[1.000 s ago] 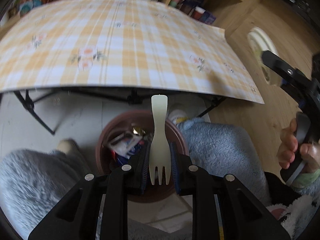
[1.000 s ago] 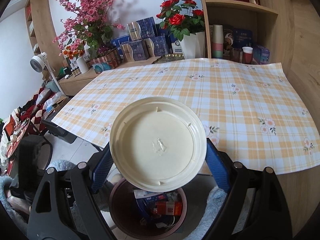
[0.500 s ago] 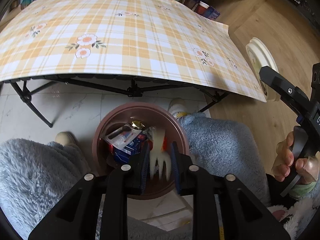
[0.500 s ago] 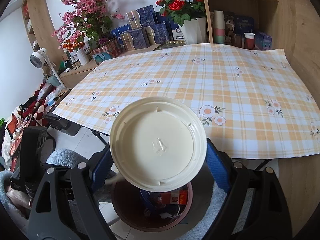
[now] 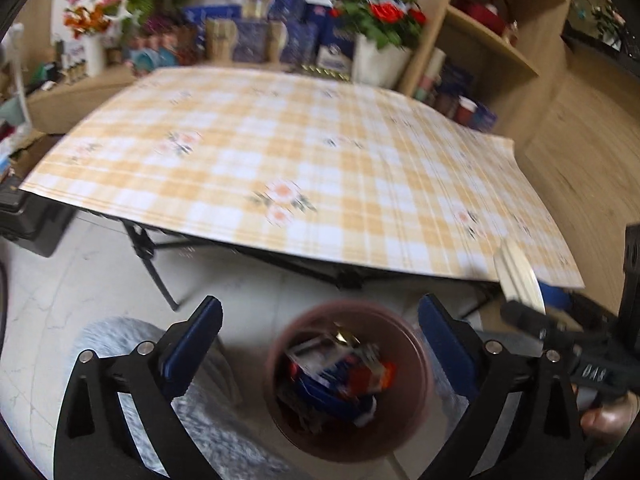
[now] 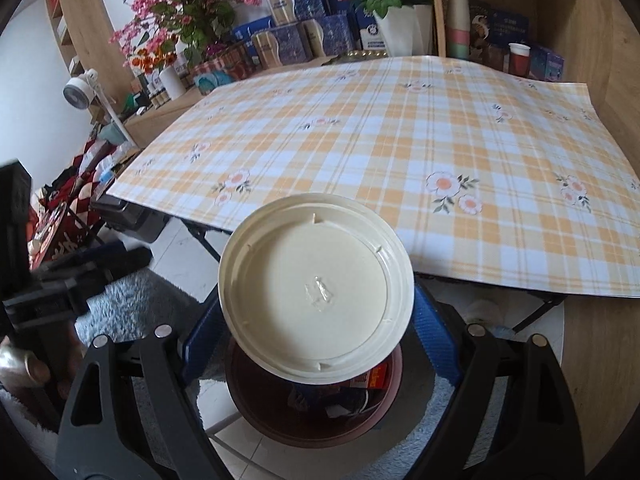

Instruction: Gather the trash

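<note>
A brown-red trash bin point(image 5: 348, 384) stands on the floor with wrappers and packets inside. My left gripper point(image 5: 318, 312) hovers above it. Its jaws are opening wide and nothing is between them. This view is blurred and I cannot pick out the fork among the trash. My right gripper point(image 6: 316, 320) is shut on a round cream plastic plate point(image 6: 316, 292), its blue pads point(image 6: 434, 332) pressing on the rim from both sides. The plate hangs tilted right over the bin point(image 6: 280, 424) and hides most of it. The plate's edge point(image 5: 520, 280) also shows at the right of the left wrist view.
A folding table under an orange plaid cloth point(image 5: 320, 160) stands just beyond the bin, its black legs point(image 5: 152, 264) close by. A person's grey fleece legs point(image 5: 200, 420) flank the bin. Shelves with boxes, cups and flower pots point(image 6: 392, 20) line the back wall.
My left gripper let go of the pale plastic fork, which dropped toward the bin, and its jaws spread wide as it tilted upward. The right gripper sank toward the bin with the plate.
</note>
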### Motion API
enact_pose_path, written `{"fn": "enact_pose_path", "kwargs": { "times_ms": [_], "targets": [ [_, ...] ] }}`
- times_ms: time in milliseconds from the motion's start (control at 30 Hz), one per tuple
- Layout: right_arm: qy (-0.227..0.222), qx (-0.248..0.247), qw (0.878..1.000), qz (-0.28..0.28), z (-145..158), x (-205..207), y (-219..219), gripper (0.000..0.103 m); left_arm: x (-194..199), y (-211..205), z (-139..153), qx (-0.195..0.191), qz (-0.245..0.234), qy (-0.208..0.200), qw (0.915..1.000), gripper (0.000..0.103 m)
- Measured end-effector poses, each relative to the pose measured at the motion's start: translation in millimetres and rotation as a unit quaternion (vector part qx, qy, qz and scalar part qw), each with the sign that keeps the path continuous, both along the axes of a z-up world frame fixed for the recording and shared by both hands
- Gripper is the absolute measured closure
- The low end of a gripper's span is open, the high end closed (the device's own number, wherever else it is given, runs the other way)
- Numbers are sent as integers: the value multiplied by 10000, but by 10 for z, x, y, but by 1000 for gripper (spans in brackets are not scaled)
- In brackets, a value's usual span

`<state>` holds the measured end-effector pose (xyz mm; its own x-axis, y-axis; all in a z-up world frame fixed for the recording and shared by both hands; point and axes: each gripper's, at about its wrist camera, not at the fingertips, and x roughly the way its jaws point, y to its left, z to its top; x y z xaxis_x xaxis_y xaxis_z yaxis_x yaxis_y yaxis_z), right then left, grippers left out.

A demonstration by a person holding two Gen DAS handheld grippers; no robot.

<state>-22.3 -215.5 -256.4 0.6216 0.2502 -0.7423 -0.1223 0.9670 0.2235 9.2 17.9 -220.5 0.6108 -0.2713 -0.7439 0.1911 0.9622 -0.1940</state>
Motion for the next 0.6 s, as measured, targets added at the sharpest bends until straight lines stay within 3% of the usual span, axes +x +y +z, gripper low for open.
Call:
{"fn": "enact_pose_path", "kwargs": {
  "times_ms": [267,600],
  "targets": [
    [292,3,9994,181,-179,20,107,16,1,156,-5,83,440,-105,9989,6],
    [457,-84,9981,401,-261,10,226,10,-13,153,-28,231,455,-172,9985,6]
  ]
}}
